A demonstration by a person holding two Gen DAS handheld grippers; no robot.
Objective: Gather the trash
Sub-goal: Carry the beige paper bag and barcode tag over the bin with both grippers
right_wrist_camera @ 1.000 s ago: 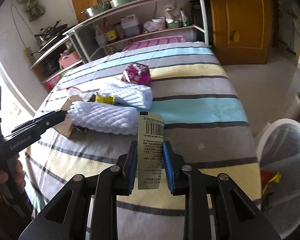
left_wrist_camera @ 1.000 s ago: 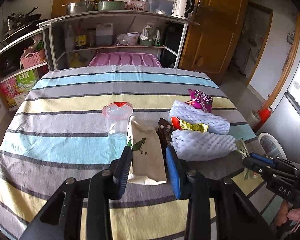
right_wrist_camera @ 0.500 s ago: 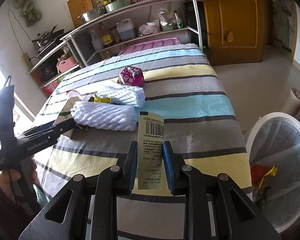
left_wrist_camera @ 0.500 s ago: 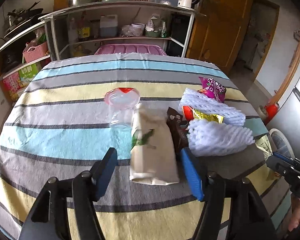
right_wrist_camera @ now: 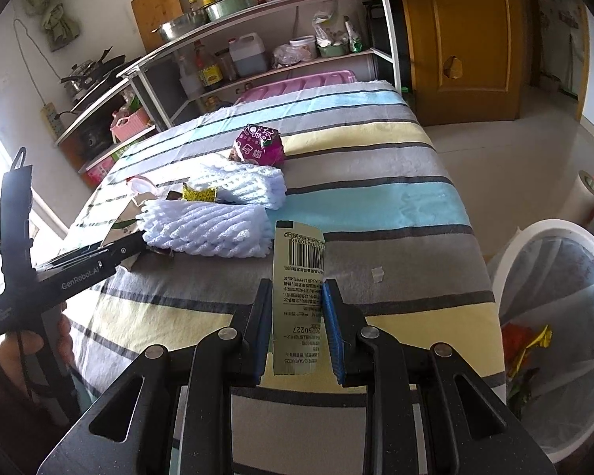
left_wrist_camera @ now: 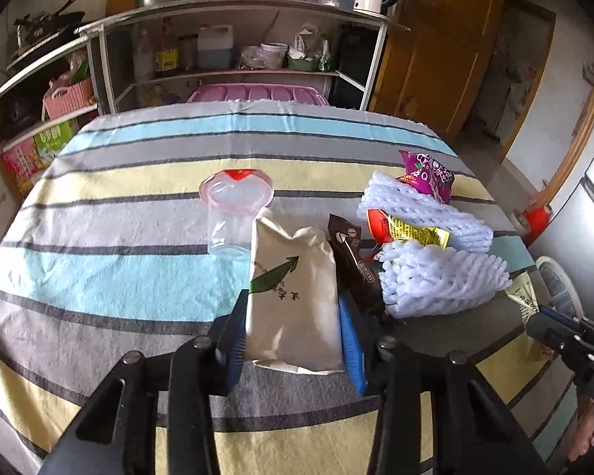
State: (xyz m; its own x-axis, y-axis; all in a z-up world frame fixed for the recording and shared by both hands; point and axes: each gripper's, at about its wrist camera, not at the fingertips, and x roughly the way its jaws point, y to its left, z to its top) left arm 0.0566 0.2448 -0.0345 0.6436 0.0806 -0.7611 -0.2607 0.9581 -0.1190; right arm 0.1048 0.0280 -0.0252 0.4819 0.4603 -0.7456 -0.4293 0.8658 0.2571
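A beige packet with a green leaf print lies on the striped tablecloth. My left gripper is around its near end, its jaws closing, and both pads touch the packet's sides. A clear plastic cup with a pink rim lies just behind it, and a brown wrapper sits to its right. My right gripper is shut on a green-white wrapper with a barcode and holds it upright above the table's near edge. A white trash bin stands to the right.
Two white foam nets, a yellow-red wrapper and a purple snack bag lie on the table's right side. Metal shelves with kitchenware stand behind the table. A wooden door is at the back right.
My left gripper's jaws spread wide, moved forward around the beige packet and closed onto its sides. The right gripper keeps its grip on the barcode wrapper and has stayed in place.
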